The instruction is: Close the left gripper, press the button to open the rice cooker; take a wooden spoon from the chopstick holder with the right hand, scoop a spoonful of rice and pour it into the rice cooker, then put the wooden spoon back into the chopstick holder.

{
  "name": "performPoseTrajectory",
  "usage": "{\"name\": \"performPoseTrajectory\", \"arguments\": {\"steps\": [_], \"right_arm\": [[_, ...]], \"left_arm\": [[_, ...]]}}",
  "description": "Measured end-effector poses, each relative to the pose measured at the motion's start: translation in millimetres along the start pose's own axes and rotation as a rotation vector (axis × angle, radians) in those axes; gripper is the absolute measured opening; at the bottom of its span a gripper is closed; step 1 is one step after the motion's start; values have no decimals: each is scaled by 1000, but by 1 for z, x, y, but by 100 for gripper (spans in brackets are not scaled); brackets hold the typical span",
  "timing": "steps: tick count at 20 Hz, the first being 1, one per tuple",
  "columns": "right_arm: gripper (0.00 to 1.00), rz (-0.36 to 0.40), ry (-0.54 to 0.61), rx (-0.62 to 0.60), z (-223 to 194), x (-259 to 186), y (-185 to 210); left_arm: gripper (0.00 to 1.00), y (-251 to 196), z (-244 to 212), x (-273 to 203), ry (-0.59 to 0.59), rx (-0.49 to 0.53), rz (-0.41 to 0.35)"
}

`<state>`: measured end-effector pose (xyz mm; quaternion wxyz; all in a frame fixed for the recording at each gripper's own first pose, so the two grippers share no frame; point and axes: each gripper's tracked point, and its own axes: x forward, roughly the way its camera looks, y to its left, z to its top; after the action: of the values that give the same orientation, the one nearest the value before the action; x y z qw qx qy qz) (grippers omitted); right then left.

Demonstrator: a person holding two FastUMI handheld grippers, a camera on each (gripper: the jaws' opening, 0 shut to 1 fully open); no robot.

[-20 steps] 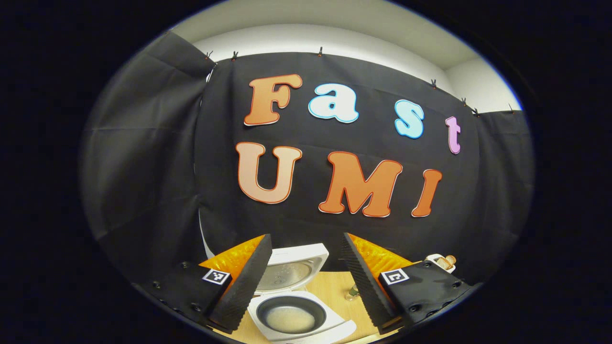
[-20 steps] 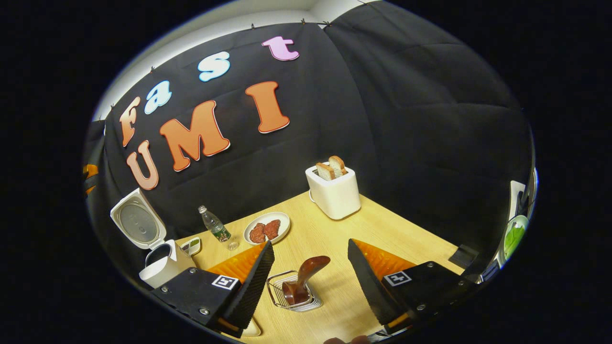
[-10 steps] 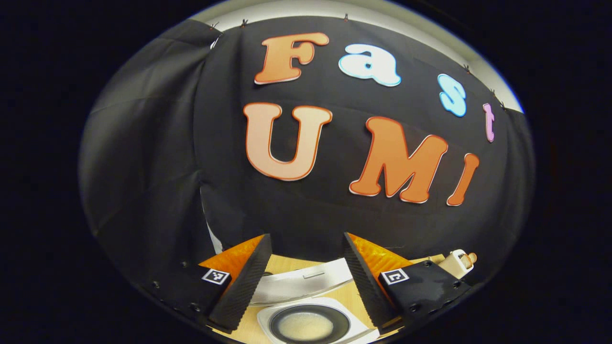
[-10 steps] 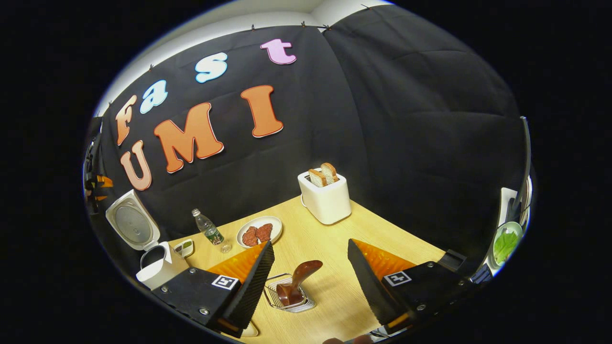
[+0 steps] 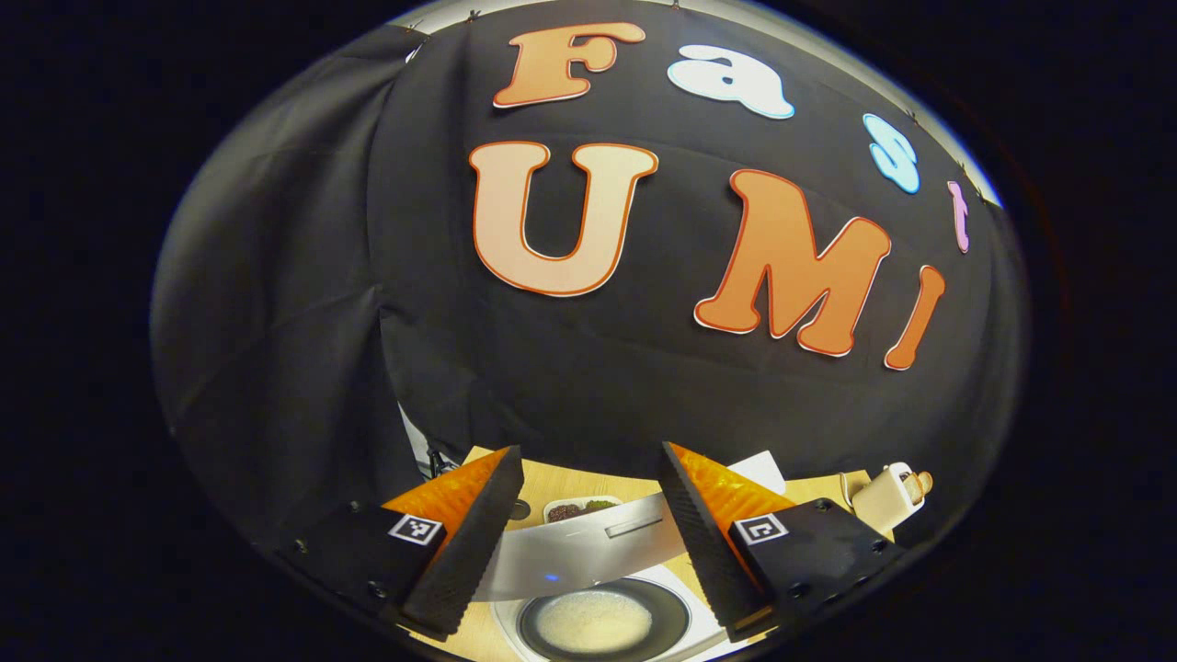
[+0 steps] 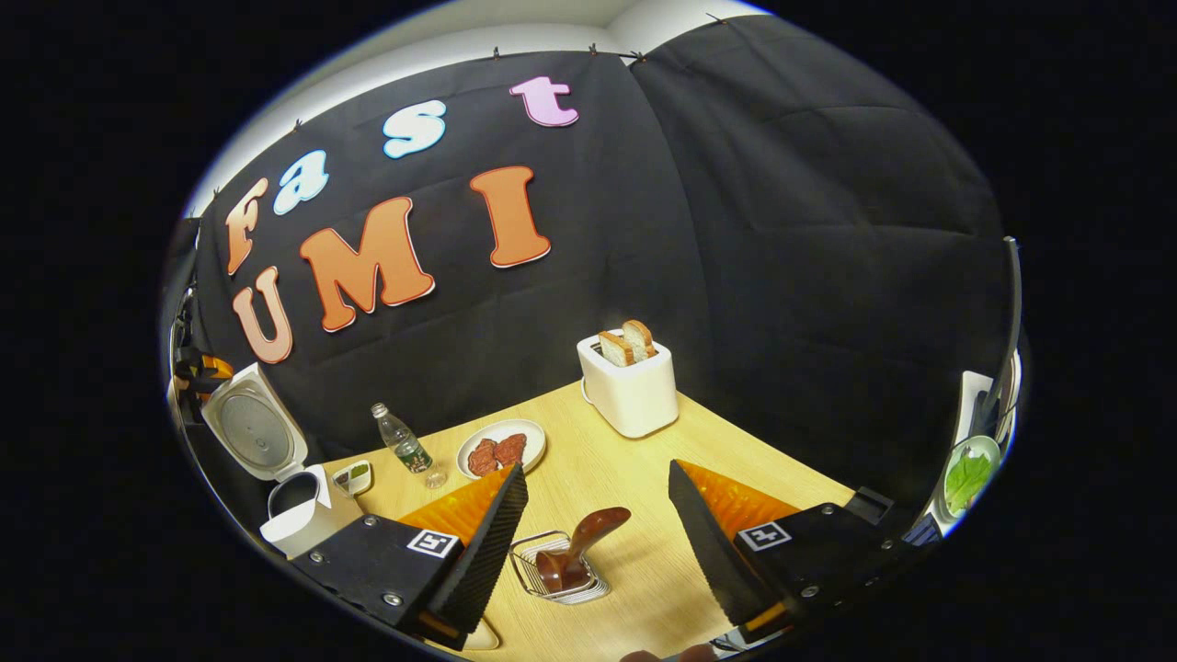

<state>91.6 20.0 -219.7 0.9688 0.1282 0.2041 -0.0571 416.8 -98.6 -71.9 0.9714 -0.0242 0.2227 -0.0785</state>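
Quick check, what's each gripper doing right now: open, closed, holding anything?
Left gripper: open, holding nothing, above the open rice cooker.
Right gripper: open, holding nothing; the wooden spoon sits in its holder between the tongs, untouched.

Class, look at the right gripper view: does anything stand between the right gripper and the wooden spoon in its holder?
Nothing visible does. The wooden spoon stands in the wire holder straight ahead of the right gripper, between its open jaws, with bare table around it.
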Motion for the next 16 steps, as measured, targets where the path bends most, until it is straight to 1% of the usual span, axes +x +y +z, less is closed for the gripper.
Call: {"name": "performPoseTrajectory", "arguments": {"steps": [5, 10, 15, 16], "right_arm": [[95, 41, -2, -10, 3, -1, 16], [95, 90, 17, -22, -8, -9, 30], [95, 112, 32, -35, -15, -23, 22], [95, 115, 34, -32, -15, -25, 19]], "left_arm": [[99, -13, -22, -30, -2, -2, -33], [99, -28, -59, -62, 17, -13, -57], [100, -47, -126, -95, 57, -37, -82], [99, -50, -140, -98, 54, -44, -81]]}}
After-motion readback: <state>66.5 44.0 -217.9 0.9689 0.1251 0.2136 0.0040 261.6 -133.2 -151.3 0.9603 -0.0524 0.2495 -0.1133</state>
